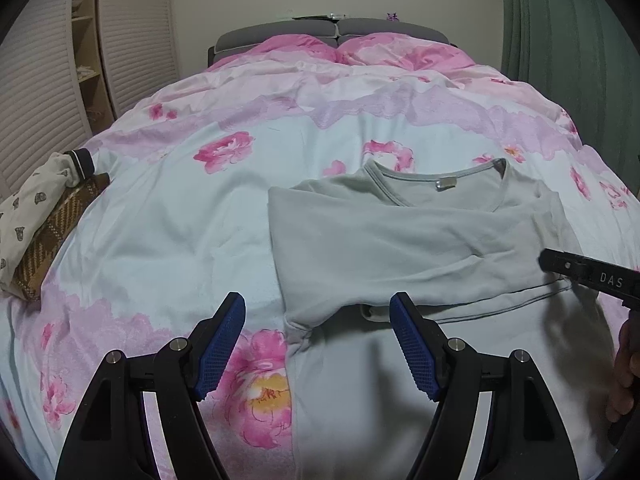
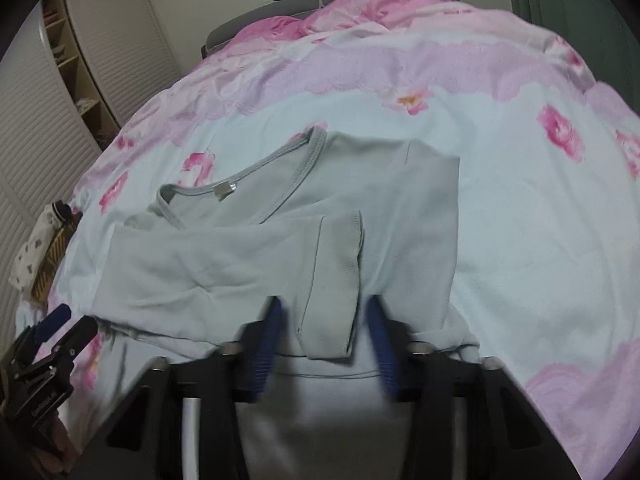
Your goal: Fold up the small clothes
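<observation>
Grey top (image 1: 400, 240) lies on the bed (image 1: 180, 220), sleeves folded across. Left gripper (image 1: 318, 320) and right gripper (image 2: 324, 332) both released, empty. Recommend pinching the hem evenly, folding upward.

Floral bed (image 1: 208, 216), grey shirt (image 1: 400, 248) atop

A pale grey-green long-sleeved cotton top (image 1: 400, 240) is laid flat, neckline away, with one sleeve (image 2: 332, 280) folded across it
</observation>
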`<state>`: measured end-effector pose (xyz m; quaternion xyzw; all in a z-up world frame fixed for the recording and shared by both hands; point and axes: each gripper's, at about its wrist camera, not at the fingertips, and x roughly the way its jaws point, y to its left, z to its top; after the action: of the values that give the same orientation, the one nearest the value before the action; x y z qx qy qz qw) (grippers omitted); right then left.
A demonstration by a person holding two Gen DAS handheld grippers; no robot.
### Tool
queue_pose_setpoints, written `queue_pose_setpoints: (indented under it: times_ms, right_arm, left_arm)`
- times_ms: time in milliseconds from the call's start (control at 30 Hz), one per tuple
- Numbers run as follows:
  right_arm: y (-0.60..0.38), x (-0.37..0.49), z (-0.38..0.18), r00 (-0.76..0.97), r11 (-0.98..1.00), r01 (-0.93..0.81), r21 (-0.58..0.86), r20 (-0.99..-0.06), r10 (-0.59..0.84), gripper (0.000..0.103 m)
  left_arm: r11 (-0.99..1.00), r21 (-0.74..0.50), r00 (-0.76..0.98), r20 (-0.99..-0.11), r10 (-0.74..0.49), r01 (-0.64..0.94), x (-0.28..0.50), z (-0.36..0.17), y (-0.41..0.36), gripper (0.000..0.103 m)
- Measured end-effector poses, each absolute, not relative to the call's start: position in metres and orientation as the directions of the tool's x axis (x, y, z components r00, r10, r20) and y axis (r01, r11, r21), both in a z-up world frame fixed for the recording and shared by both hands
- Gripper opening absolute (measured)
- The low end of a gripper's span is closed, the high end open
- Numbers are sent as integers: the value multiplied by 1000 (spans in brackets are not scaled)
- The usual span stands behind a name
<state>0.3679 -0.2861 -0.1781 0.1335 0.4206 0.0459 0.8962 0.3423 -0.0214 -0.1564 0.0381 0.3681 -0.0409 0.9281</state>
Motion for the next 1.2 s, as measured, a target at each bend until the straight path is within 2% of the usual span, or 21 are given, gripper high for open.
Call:
queue_pose_setpoints:
  times_ms: [100,267,300,333,367,467,533,600,767,1033,1200]
  right_arm:
    - [-294,362,-168,680,963,42,268,-713,169,14]
    - [-303,363,-161,693,975,64,212,-713,109,15]
    - [-303,366,-165,671,978,69,198,-735,101,19]
    - [-304,368,-169,656,978,70,195,-748,102,28]
    - [-305,367,-170,653,978,69,196,-750,105,30]
    - [-304,360,-166,678,981,76,180,-730,82,39]
    - [-304,354,-158,710,984,91,151,-703,42,53]
    - [-303,351,-151,734,988,98,120,-679,9,57]
    - [-296,358,-145,750,995,91,42,-660,-41,57]
    - [-288,377,-175,686,993,97,-70,-718,-118,57]
    - [-289,377,-184,679,993,94,-76,-724,-120,57]
  left_arm:
    - [994,38,728,-684,-47,100,344,-155,-21,74]
    - [992,39,730,-681,-60,117,347,-155,-28,74]
    - [992,42,730,-681,-61,122,347,-156,-31,74]
    - [991,43,728,-683,-64,128,347,-158,-33,74]
    - [990,45,726,-685,-67,133,346,-160,-35,74]
    - [989,52,719,-693,-63,137,345,-166,-37,74]
    - [990,49,711,-700,-62,134,347,-168,-36,74]
    - [991,43,711,-701,-63,130,347,-167,-35,74]
    - [991,26,722,-688,-75,128,361,-159,-39,74]
    - [996,61,648,-762,0,72,392,-188,-36,76]
    - [997,54,658,-753,3,57,390,-192,-31,76]
